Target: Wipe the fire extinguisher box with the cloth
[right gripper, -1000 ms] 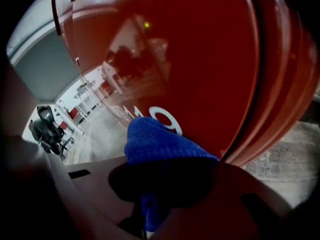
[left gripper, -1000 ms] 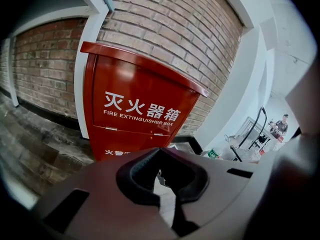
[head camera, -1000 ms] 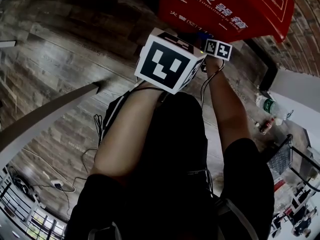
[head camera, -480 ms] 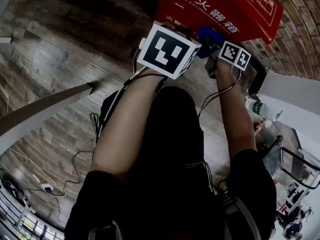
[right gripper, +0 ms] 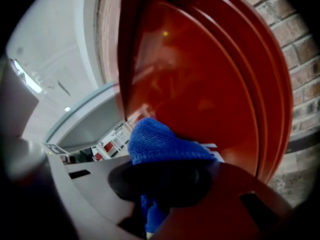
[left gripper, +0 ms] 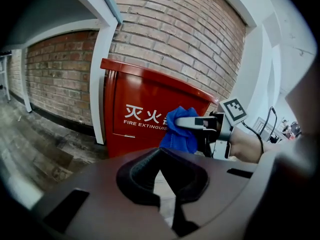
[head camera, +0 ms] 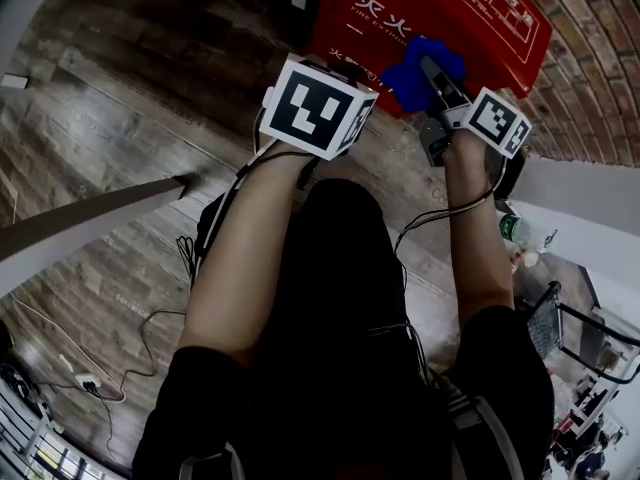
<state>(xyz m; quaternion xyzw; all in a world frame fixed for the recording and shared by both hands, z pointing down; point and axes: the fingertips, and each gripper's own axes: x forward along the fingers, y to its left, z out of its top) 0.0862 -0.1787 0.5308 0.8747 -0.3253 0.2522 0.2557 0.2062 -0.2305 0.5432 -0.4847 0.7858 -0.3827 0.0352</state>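
Head view: the right gripper [head camera: 437, 80], jaws clamped on the cloth [head camera: 412, 70], has risen further before the box [head camera: 480, 18]; the left gripper's [left gripper: 161, 153] jaws are together, empty.

The floor [head camera: 120, 98] is of dark wood-look planks, and light shines on it in the upper left of the head view. A red brick wall [left gripper: 175, 29] fills the upper centre of the left gripper view. A white pillar [left gripper: 102, 84] stands before it, left of centre, and a dark skirting [left gripper: 55, 118] runs along its foot at the left. A white wall [head camera: 590, 208] lies at the right edge of the head view, with a black metal frame [head camera: 595, 333] below it. A pale ceiling [right gripper: 55, 44] with a bright lamp strip [right gripper: 27, 79] shows at the left of the right gripper view.
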